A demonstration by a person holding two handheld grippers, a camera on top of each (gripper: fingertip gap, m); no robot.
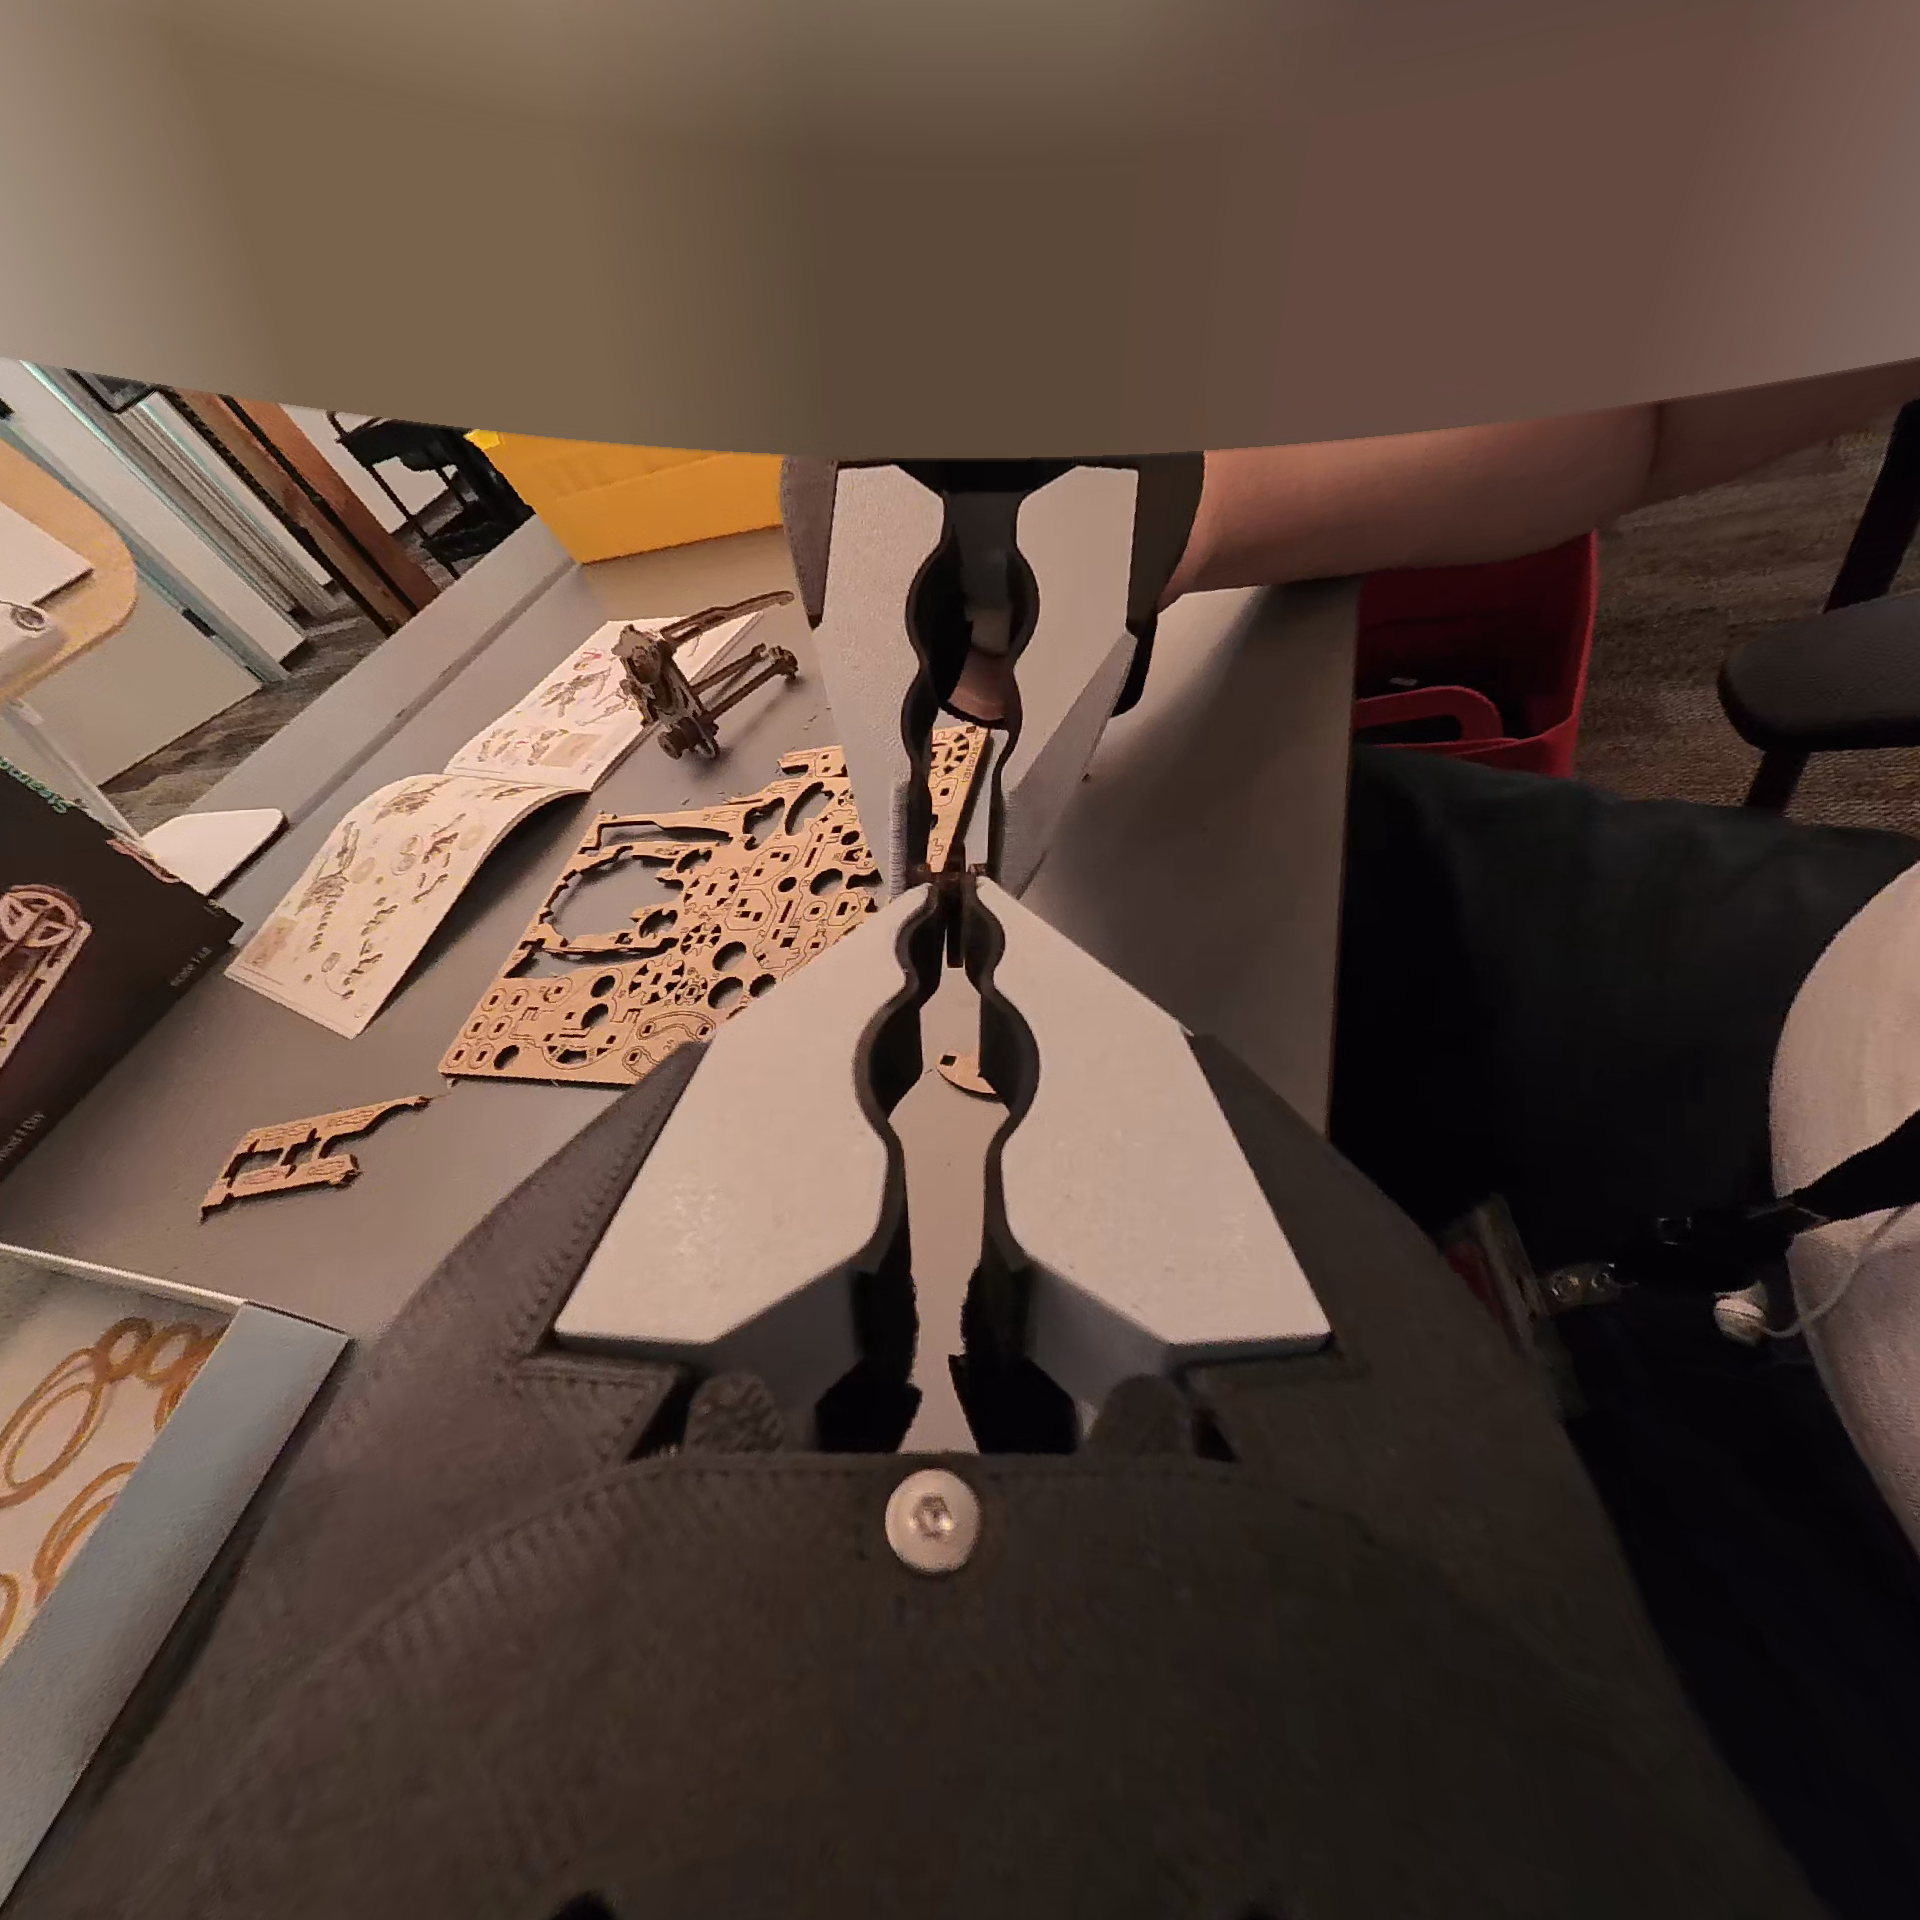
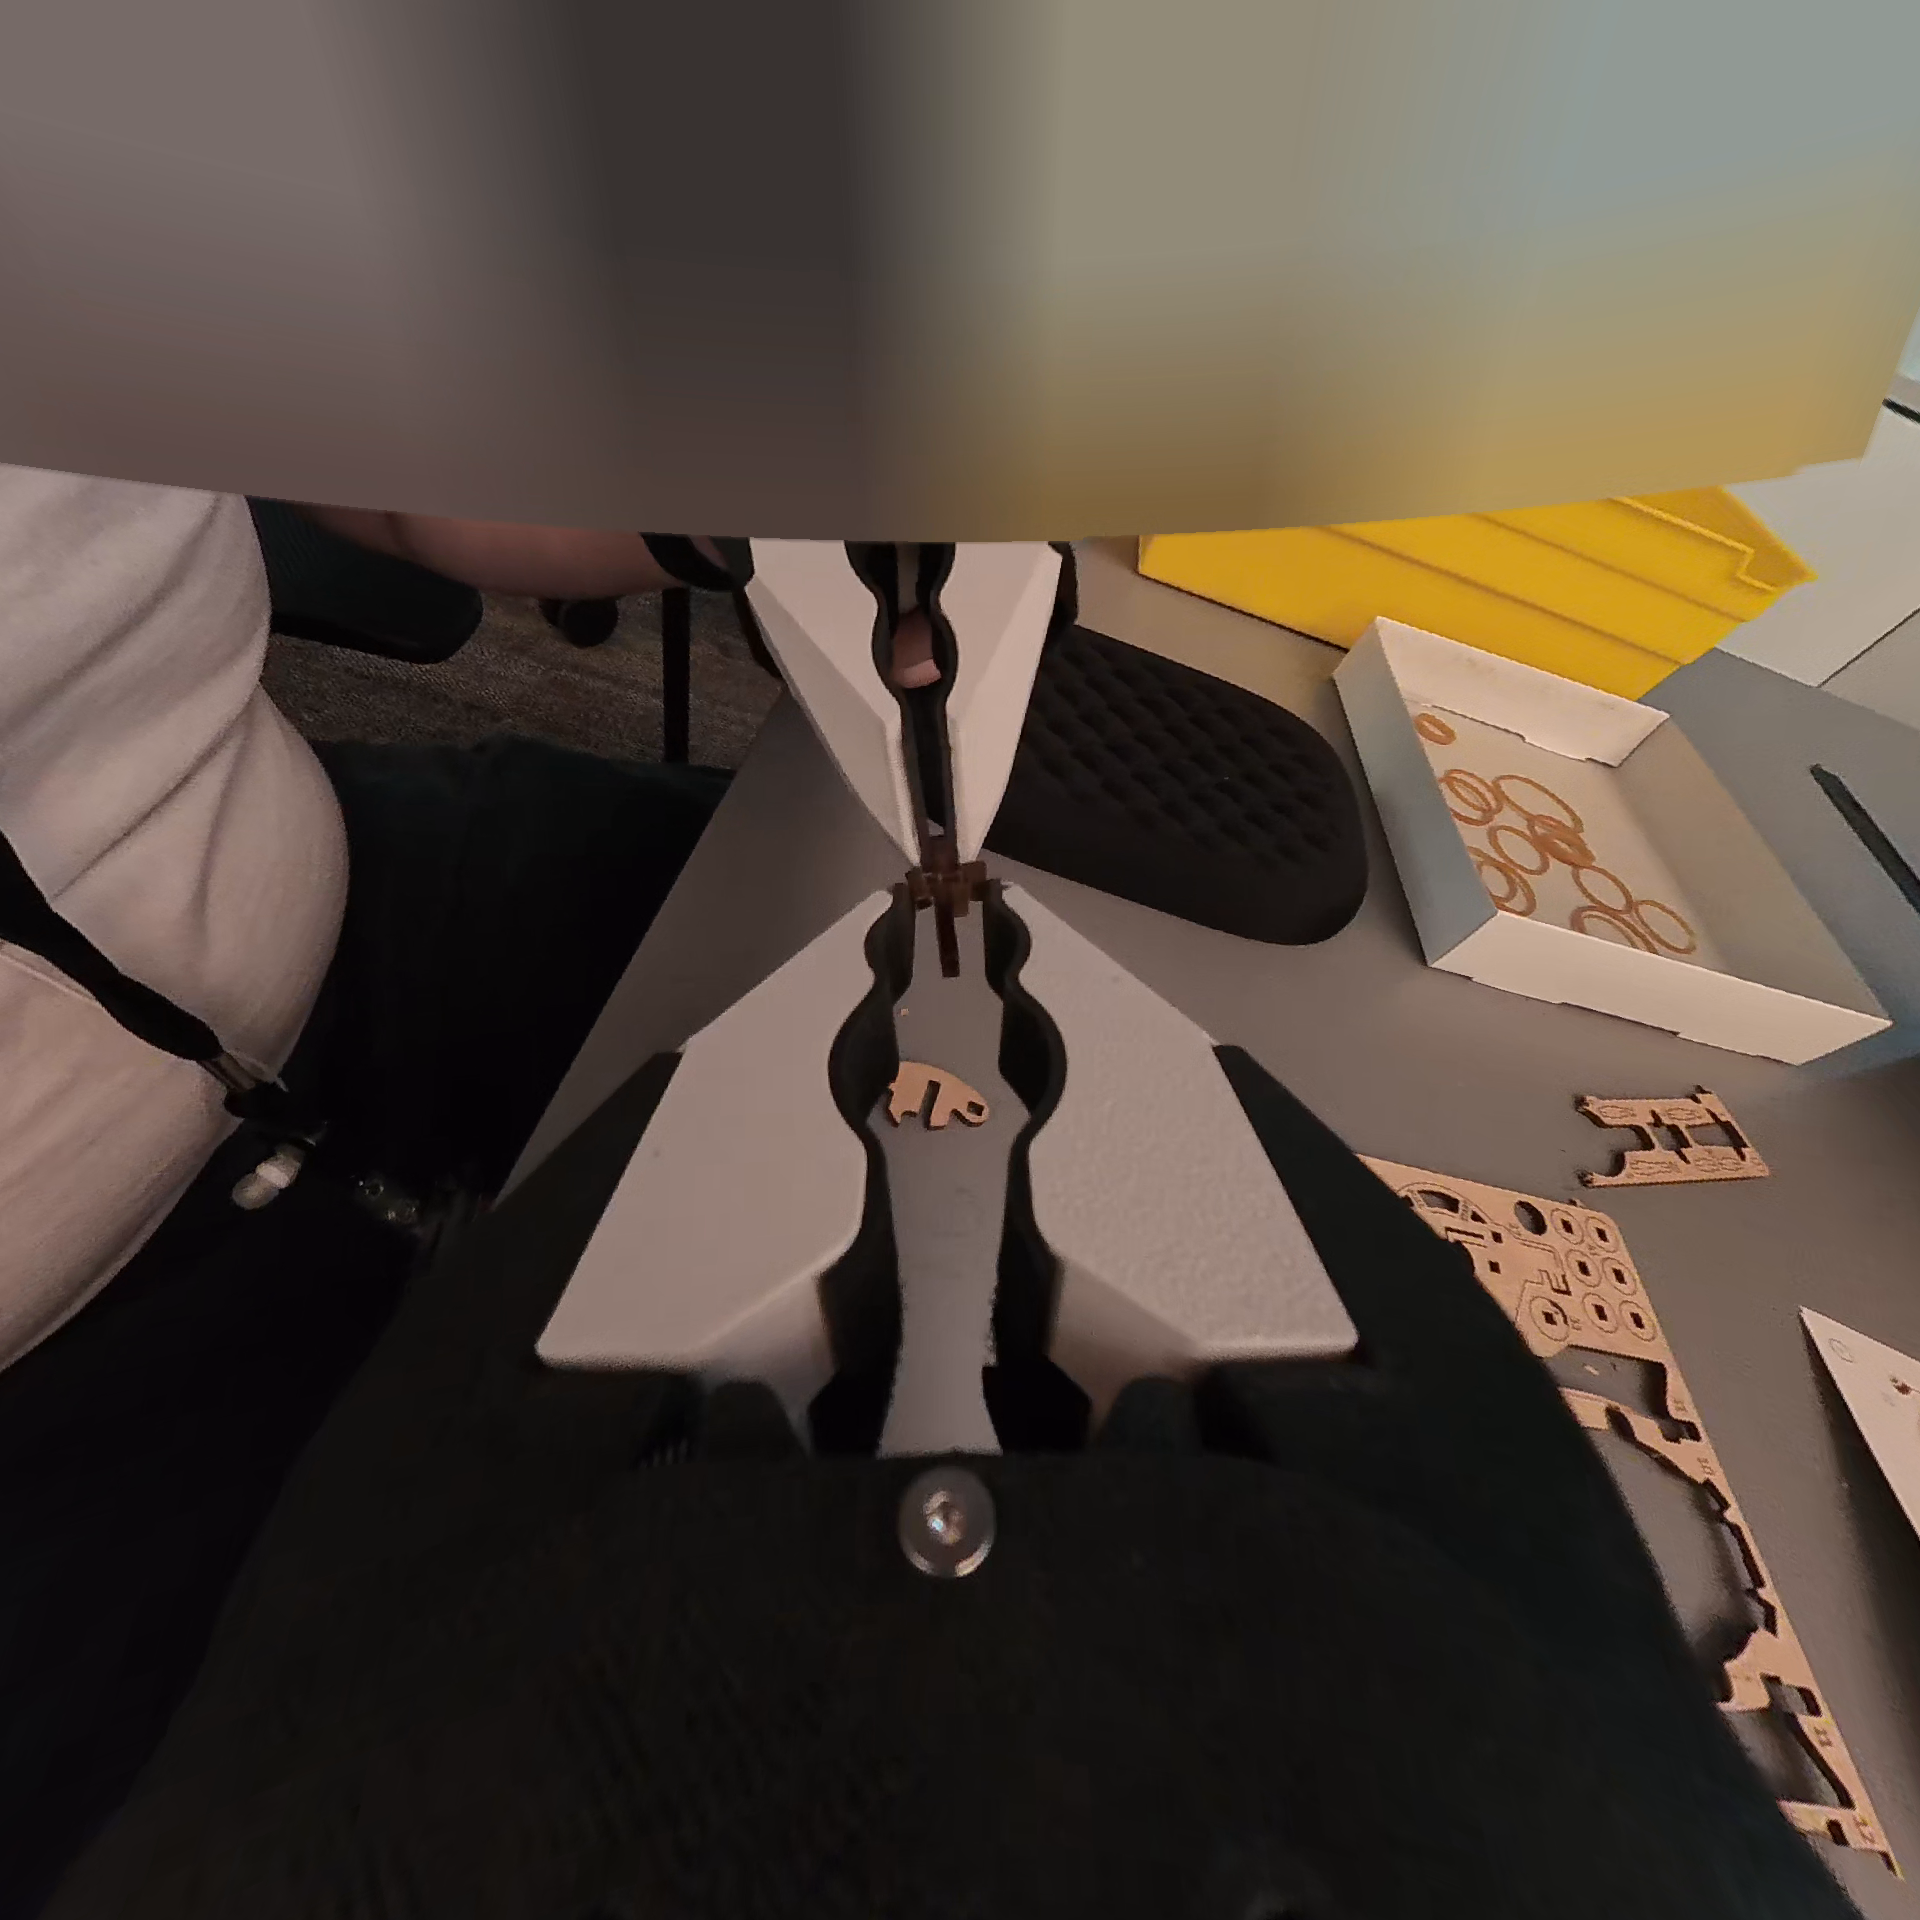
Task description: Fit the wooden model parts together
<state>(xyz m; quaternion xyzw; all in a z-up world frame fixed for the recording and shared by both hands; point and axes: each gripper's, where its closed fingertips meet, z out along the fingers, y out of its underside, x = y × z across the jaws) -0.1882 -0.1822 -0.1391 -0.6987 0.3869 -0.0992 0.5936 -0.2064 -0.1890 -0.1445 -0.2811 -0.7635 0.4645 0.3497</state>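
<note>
**Wooden parts meeting tip to tip above the grey table**

Grey table (image 1: 1195, 935) is carrying everything. Only the left wrist view is showing the open instruction booklet (image 1: 416, 894), the built wooden model (image 1: 686, 675) and the big punched sheet (image 1: 675, 935), all beyond the left gripper (image 1: 945, 883). Only the right wrist view is showing the white tray (image 2: 1538, 966) of rings, off to the side of the right gripper (image 2: 940, 883). Both grippers are pinching the small dark wooden assembly (image 2: 943, 894), clamped from opposite ends, their tips hiding the joint. A loose wooden cutout (image 2: 935, 1103) is lying under it.
</note>
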